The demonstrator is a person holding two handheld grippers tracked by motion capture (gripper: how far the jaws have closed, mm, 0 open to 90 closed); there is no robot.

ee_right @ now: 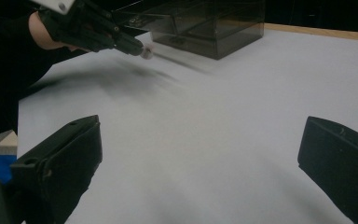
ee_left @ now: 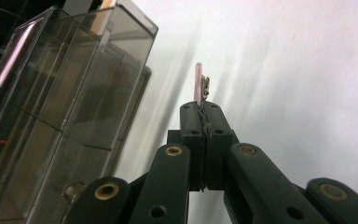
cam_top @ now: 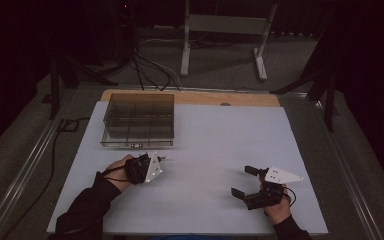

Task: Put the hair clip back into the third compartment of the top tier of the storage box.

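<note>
Your left gripper (ee_left: 204, 109) is clamped shut on a small thin pinkish piece (ee_left: 198, 84) that sticks out past the tips, just at 5 o'clock of the smoked clear compartment box (cam_top: 139, 120). Keep the pinch firm, lift clear of the box wall, and release only once you're squarely over one cell. Your right gripper (cam_top: 247, 181) sits wide open and empty at 4 o'clock on the white table (cam_top: 205, 145); leave it parked.
</note>
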